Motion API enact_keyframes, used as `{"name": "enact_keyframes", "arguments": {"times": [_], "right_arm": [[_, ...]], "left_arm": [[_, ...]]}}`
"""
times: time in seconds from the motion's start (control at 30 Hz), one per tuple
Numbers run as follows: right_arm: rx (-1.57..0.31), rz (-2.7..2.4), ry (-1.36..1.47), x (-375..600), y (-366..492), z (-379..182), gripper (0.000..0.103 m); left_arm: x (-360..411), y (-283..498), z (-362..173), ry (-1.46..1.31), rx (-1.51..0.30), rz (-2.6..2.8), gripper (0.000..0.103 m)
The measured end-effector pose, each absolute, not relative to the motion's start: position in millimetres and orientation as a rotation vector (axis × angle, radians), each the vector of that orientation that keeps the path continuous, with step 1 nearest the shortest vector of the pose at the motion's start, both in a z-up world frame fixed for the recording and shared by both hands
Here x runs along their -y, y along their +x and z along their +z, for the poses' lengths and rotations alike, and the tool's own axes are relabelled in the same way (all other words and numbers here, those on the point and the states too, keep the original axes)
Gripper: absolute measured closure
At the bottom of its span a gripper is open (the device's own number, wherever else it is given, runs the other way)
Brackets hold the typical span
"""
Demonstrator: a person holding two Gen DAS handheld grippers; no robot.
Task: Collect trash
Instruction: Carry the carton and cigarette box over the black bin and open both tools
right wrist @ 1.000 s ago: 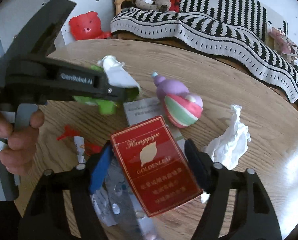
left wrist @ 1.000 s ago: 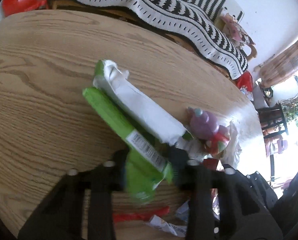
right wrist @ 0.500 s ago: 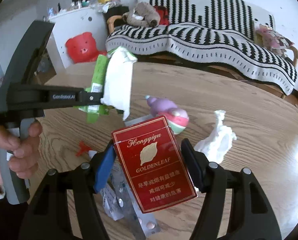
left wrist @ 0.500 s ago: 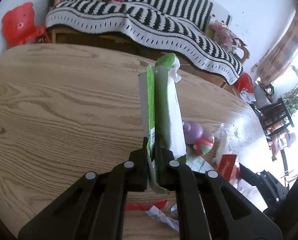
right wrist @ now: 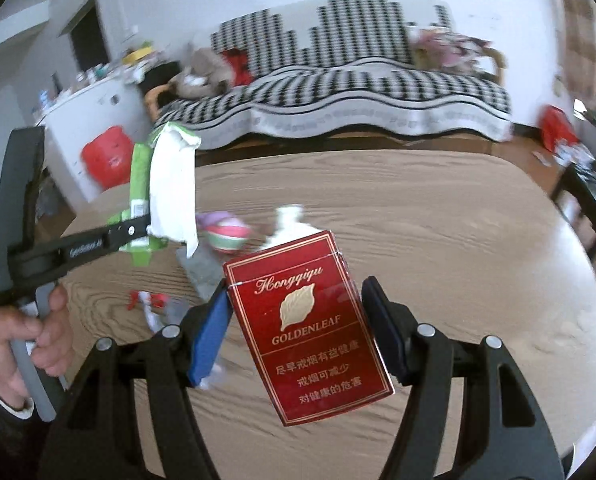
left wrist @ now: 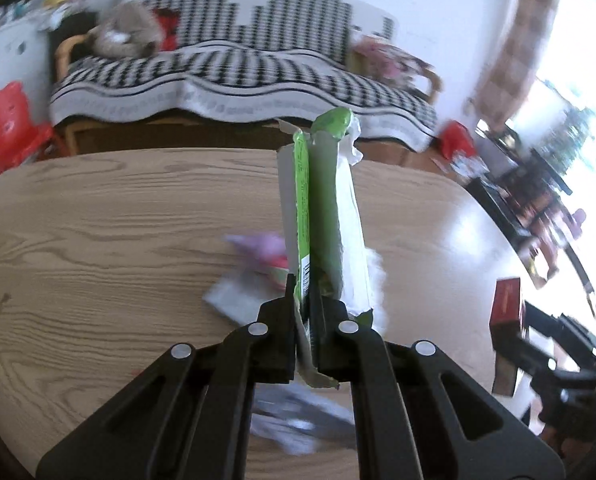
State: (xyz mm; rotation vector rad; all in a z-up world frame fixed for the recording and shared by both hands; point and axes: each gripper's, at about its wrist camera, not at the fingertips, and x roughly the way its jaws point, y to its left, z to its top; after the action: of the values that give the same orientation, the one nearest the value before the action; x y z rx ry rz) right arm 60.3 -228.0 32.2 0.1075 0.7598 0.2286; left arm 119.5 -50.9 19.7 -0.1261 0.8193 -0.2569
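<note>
Two grips loaded — left gripper [left wrist: 305,320] clamps green wrapper [left wrist: 322,216] upright; right gripper [right wrist: 298,324] pinches red cigarette pack [right wrist: 310,324]; leftover litter lies below on table [right wrist: 438,216].

This is a lived-in home, a sitting room by the look of it. A sofa [right wrist: 338,92] under a black-and-white patterned throw [left wrist: 237,76] fills the far side at twelve o'clock, with a plush toy [left wrist: 125,34] on its seat. A rounded wooden worktop [right wrist: 438,216] with strong grain stands in front of it — household scraps lie on it. At nine o'clock in the right wrist view sits a white cabinet [right wrist: 93,108] crowded with small clutter, and beside it a red child's chair [right wrist: 107,156]. Daylight pours in at three o'clock — a checked curtain [left wrist: 514,64] hangs there.
</note>
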Motion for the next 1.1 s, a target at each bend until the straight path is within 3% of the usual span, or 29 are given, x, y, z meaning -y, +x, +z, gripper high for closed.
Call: {"name": "enact_keyframes", "arguments": {"times": [0.37,0.7,1.1], "right_arm": [[-0.720,-0.027,0.203,383.7,-38.6,38.1,0.039],[-0.732,-0.289,0.356,529.7,-153.7,2.5,0.039],[-0.832,-0.472,0.618,630.3,-257.5,-74.2,0.039]], "left_arm": [[239.0,51.1,15.9,0.062,-0.824,-0.588,0.099],[385.2,-34.2,-19.3,0.242,-0.857,-0.863,0.099],[466.8,-99.9,-96.6,0.414,-0.980,-1.040,0.099]]}}
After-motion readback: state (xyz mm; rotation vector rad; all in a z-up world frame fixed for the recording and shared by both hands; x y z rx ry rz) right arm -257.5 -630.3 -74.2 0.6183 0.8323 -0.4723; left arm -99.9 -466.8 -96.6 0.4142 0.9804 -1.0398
